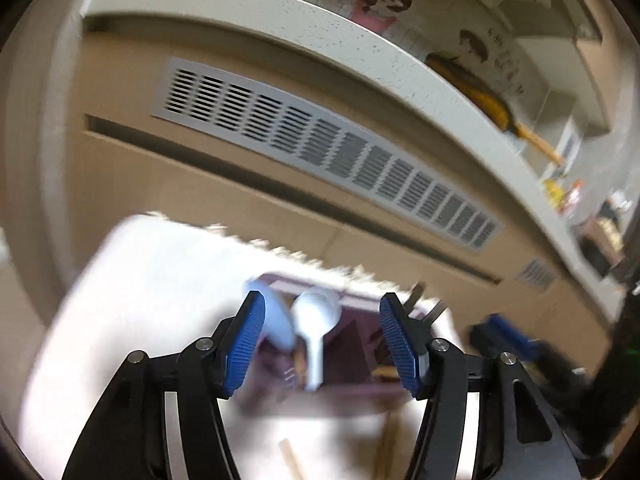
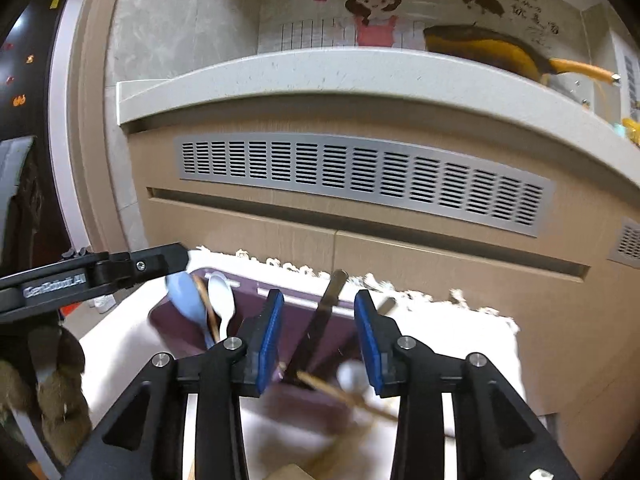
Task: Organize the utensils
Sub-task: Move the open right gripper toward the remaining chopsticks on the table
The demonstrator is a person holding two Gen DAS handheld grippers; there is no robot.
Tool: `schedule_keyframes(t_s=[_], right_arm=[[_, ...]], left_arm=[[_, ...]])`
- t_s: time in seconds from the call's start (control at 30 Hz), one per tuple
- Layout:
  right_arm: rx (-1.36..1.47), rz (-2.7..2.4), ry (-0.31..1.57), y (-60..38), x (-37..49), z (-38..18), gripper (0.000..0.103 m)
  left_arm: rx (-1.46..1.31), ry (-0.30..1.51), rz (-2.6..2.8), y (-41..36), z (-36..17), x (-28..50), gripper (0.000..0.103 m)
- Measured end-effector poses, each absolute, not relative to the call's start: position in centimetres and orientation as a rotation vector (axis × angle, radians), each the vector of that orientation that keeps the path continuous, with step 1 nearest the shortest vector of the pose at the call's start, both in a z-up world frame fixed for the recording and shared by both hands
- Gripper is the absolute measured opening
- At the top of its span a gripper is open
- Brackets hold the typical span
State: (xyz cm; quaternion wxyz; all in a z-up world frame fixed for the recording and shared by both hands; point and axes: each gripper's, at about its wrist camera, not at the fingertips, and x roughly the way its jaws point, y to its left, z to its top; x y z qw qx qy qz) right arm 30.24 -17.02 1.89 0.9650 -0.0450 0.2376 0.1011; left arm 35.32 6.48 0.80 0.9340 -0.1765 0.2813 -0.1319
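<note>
White, overexposed worktop carries a purple organizer tray, its front smeared by blur, holding a blue spoon, white spoon and dark knife, while left gripper and right gripper jaws stand spread, empty.

Both fisheye views bend straight lines and darken at the corners. The white cloth-covered desk below the grippers is overexposed; nearby objects smear with motion blur, worst in the left view.
</note>
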Motion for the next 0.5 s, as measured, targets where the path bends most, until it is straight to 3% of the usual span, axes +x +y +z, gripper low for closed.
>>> schedule_keyframes(t_s=[0.07,0.1,0.5], right_arm=[[-0.117,0.209,0.502,-17.7,28.4,1.4,0.057],[-0.128,0.212,0.515,-17.8,27.8,1.1,0.058],[-0.090,0.224,0.939,-18.1,28.1,-8.8,0.060]], left_arm=[[-0.286,0.607,-0.210,6.1,0.5,33.7,0.062],[-0.248,0.631,-0.188,5.7,0.1,32.7,0.062],[-0.062,0.888,-0.202,2.3,-6.9,26.5,0.063]])
